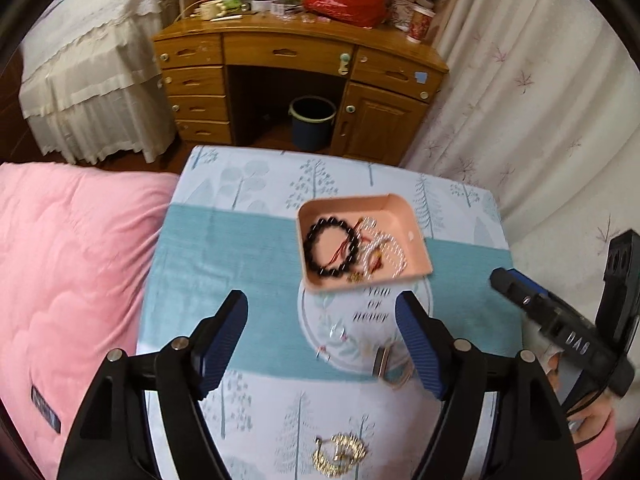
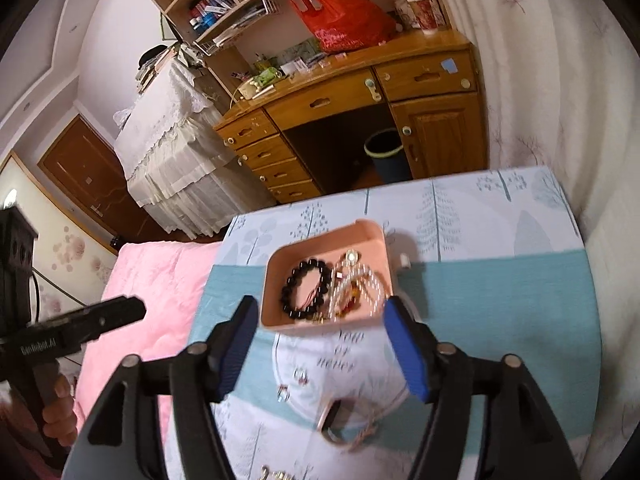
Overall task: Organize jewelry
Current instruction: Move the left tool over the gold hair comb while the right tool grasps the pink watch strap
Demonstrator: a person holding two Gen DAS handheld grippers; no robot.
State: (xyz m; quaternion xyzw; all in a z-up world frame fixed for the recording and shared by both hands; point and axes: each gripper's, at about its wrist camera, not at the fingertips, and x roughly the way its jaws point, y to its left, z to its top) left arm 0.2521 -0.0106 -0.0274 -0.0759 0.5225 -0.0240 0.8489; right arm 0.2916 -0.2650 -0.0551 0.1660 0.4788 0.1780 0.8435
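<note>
Here, pink tray [image 1: 404,216] of bracelets just beyond both grippers' fingers [image 1: 224,340] — released, grasping nothing.

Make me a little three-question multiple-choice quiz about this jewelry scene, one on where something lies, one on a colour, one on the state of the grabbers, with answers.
1. Where does the dark bead bracelet lie?
A. in the pink tray
B. on the pink quilt
C. in a desk drawer

2. What colour are the left gripper finger pads?
A. red
B. blue
C. green

3. How do the right gripper jaws stand?
A. shut on a necklace
B. shut on nothing
C. open, holding nothing

Answers: 1 A, the bracelet sits inside the tray beside pale beads. 2 B, the ribbed pads are blue. 3 C, the cloth shows in the wide gap between the fingers.
</note>
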